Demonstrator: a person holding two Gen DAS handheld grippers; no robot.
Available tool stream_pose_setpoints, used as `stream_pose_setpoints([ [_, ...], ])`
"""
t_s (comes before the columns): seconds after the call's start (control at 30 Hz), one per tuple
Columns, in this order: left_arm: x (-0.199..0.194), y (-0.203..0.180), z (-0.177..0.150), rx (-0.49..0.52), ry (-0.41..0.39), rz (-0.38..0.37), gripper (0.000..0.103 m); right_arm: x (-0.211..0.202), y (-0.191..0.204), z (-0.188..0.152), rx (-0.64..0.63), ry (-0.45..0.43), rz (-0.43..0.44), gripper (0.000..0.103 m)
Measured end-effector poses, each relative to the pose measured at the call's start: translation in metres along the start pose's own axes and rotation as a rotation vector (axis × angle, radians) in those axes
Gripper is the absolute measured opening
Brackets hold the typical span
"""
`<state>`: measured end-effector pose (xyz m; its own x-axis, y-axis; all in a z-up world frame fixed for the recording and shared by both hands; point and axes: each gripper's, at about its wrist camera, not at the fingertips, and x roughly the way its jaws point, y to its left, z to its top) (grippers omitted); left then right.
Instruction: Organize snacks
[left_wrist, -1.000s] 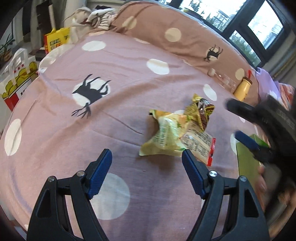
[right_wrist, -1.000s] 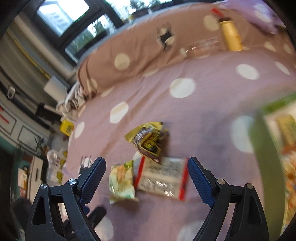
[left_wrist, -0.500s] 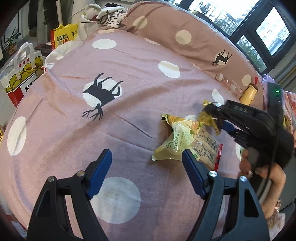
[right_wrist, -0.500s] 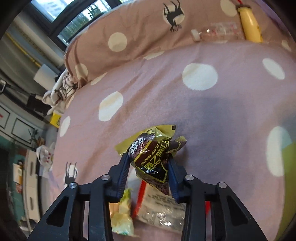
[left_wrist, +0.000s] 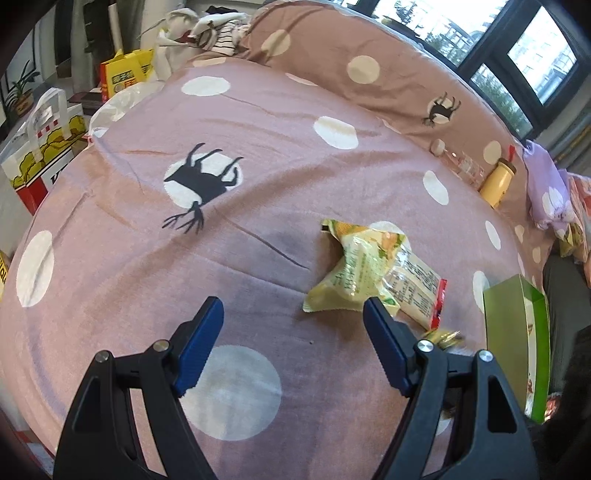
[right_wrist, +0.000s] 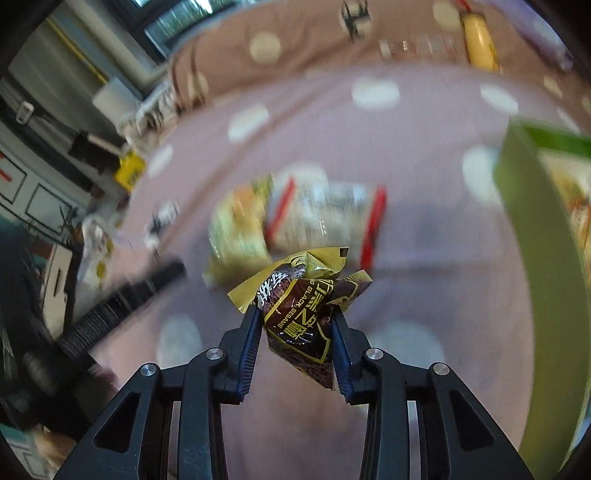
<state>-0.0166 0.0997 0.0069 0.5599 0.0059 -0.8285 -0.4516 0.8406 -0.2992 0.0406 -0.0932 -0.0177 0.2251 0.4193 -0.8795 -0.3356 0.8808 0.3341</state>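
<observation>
Because the snacks lie scattered on the wide mauve bedspread with cream dots and deer silhouettes (left_wrist: 258, 177), I work from the bed itself, with the tall green cardboard box (left_wrist: 515, 343) standing open at the right edge as the likely place to gather them. My left claw (left_wrist: 293, 345) hangs over the cloth with its blue pads spread apart and nothing between them, just short of the crumpled pale-yellow snack bag (left_wrist: 354, 269), which rests partly over the flat clear packet with red ends (left_wrist: 417, 284); I judge it waits there to take one of those next. My right claw (right_wrist: 295, 336) is clamped tight on the small brown-and-gold foil black-sesame packet (right_wrist: 303, 310), pinching it across the middle so it crumples, lifted clear of the bed and near the green box wall (right_wrist: 535, 240). The surroundings are blurred in that view, so how close it is to the box opening I cannot tell.
</observation>
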Motion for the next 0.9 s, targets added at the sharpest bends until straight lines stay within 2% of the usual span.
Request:
stream_pose_setpoints([
  [0.1,0.001,-0.007,-0.003,0.027,0.009,-0.015,0.077,0.001,-0.009,0.005,0.048,-0.012,0.041,0.045],
  [0.17,0.0,-0.009,-0.005,0.024,0.023,-0.048,0.077,-0.008,-0.015,0.005,0.071,-0.051,0.039,0.067],
  [0.23,-0.002,-0.012,-0.006,0.019,0.032,-0.107,0.077,-0.02,-0.025,0.004,0.107,-0.09,0.061,0.072],
  [0.43,-0.002,-0.034,-0.015,0.087,0.078,-0.207,0.07,-0.04,-0.055,0.003,0.233,-0.178,0.24,0.072],
  [0.5,0.002,-0.039,-0.018,0.102,0.104,-0.229,0.064,-0.039,-0.057,0.004,0.248,-0.179,0.261,0.072],
  [0.63,0.012,-0.052,-0.026,0.136,0.169,-0.276,0.06,-0.025,-0.057,0.009,0.268,-0.141,0.342,0.072],
  [0.87,0.032,-0.062,-0.034,0.162,0.235,-0.273,0.053,0.01,-0.047,0.016,0.262,-0.045,0.314,0.072],
  [0.9,0.035,-0.062,-0.034,0.159,0.245,-0.267,0.049,0.014,-0.047,0.017,0.263,-0.036,0.308,0.072],
])
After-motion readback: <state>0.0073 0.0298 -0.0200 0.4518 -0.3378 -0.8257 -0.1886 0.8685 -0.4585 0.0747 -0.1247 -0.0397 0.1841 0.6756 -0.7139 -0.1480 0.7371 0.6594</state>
